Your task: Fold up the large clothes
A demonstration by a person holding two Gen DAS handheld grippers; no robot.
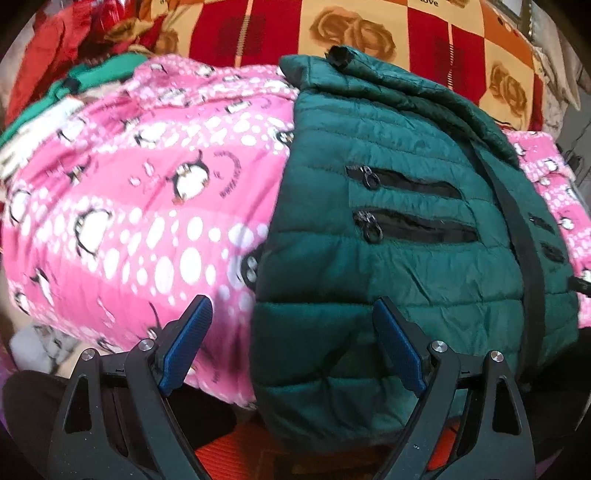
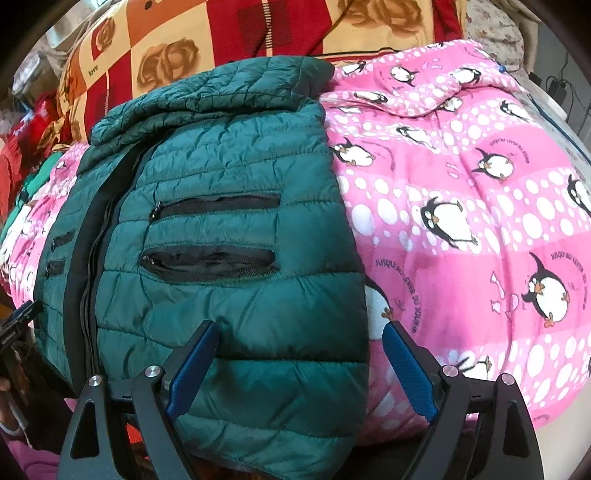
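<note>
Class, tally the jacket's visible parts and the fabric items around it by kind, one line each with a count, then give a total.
Green quilted jacket: 1
Zipped pockets on the jacket: 4
Pink penguin blanket: 1
Red and orange rose-print cover: 1
Total: 7

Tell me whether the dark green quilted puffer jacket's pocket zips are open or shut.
Open: on the dark green quilted puffer jacket, the pocket slits gape, showing black lining.
</note>
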